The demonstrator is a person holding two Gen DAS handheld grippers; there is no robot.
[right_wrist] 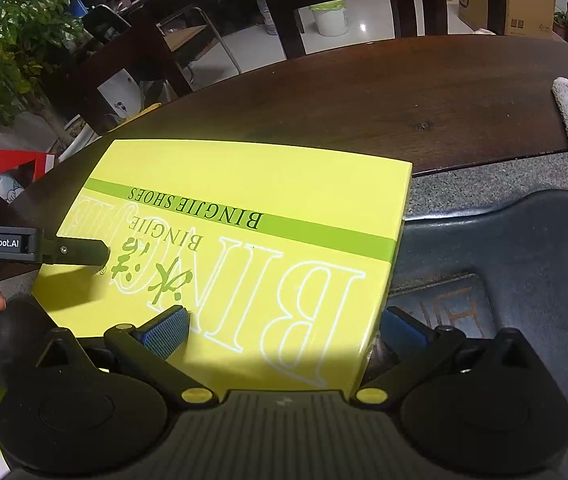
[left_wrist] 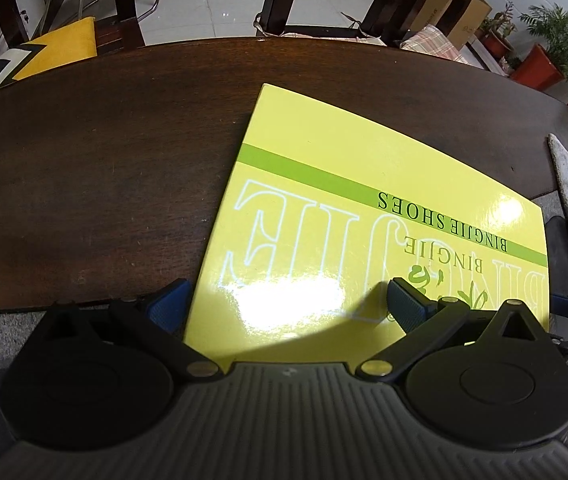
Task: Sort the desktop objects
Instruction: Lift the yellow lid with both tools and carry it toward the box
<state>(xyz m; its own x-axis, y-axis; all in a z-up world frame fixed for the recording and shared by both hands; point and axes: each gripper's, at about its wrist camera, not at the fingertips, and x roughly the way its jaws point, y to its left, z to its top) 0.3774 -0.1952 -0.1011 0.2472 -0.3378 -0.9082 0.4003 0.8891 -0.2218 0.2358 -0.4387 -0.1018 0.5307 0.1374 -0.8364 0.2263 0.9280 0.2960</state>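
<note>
Straddling the near corners of the yellow-green shoebox lid, both claws are spread wide and pinch nothing: the left gripper spans its near left edge, the right gripper its near right edge. Glossy card could skid or tip if either closes off the rim. Beyond the lid lies bare dark table.

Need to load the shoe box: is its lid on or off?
On. The yellow-green lid lies flat and printed-side up, its side wall folding down at the right edge.
</note>
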